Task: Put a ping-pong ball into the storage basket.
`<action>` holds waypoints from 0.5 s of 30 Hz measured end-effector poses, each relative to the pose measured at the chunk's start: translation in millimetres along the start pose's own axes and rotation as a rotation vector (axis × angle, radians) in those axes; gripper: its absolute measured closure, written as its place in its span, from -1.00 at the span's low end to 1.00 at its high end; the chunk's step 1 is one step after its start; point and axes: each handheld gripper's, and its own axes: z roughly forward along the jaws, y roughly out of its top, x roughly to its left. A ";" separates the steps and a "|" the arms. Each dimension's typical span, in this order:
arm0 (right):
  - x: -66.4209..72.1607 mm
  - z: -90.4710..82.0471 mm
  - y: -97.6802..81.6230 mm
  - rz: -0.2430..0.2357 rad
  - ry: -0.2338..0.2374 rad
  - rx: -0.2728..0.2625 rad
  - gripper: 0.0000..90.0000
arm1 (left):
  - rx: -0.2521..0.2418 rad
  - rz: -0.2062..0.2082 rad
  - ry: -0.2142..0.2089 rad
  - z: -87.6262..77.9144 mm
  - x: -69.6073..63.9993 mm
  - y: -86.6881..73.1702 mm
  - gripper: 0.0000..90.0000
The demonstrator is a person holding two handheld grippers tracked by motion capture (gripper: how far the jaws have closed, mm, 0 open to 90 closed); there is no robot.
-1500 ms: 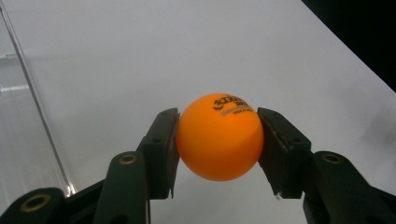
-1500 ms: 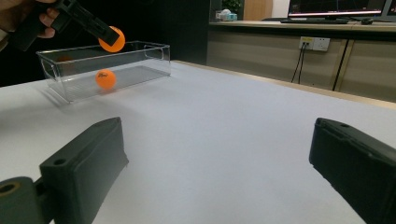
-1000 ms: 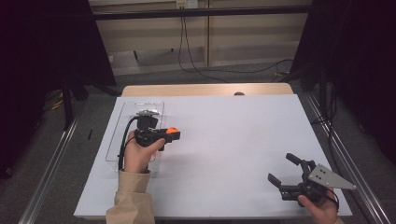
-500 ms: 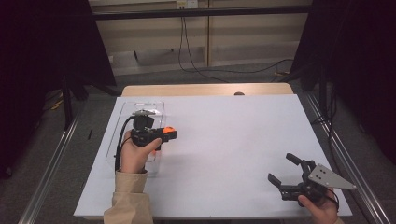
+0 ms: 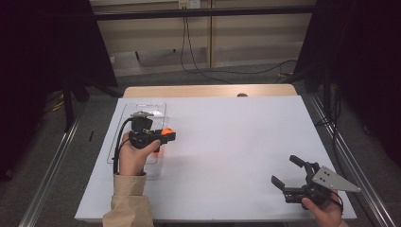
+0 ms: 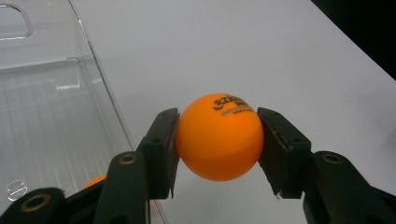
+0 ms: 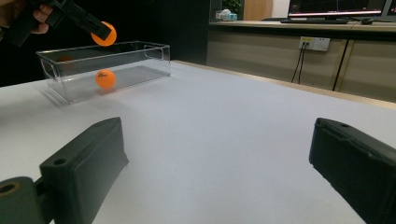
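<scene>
My left gripper [image 6: 218, 140] is shut on an orange ping-pong ball [image 6: 219, 136], its black pads pressed on both sides of it. In the high view it holds the ball [image 5: 166, 135] in the air over the right-hand wall of a clear plastic box [image 5: 142, 106] at the table's left. The right gripper view shows the held ball [image 7: 103, 33] above the box [image 7: 107, 51], where a second orange ball [image 7: 105, 79] lies on the floor. My right gripper [image 5: 283, 169] rests near the front right corner, its jaws open and nothing between them [image 7: 219, 158].
A white sheet [image 5: 227, 142] covers the table, with a wooden strip [image 5: 208, 91] along its far edge. Metal rails [image 5: 52, 165] run down both sides. Cables [image 5: 198, 71] lie on the floor beyond the table.
My left gripper has drifted slightly left toward the box, still holding the ball. The right gripper has stayed in place.
</scene>
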 end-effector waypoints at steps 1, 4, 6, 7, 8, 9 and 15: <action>0.1 0.1 0.0 0.000 0.000 -0.001 -0.93 | -0.001 0.000 0.001 -0.3 0.3 -0.1 0.13; 0.0 0.1 0.0 0.000 0.000 0.001 -0.93 | 0.005 0.007 0.007 -0.7 1.4 -0.6 0.13; 0.1 0.2 0.0 0.000 0.001 0.001 -0.93 | 0.007 0.010 0.009 -0.8 1.9 -0.8 0.13; 0.2 0.2 0.1 -0.001 0.001 0.001 -0.93 | 0.008 0.011 0.010 -0.9 2.1 -0.9 0.13; 0.2 0.1 0.1 -0.001 0.000 0.001 -0.93 | 0.009 0.012 0.010 -1.2 2.4 -1.0 0.13; 0.1 0.1 0.1 -0.001 0.000 0.001 -0.93 | 0.008 0.010 0.012 -1.5 2.7 -1.2 0.13; -0.1 0.1 0.0 0.001 0.001 0.000 -0.93 | 0.003 0.003 0.012 -4.0 5.5 -1.9 0.13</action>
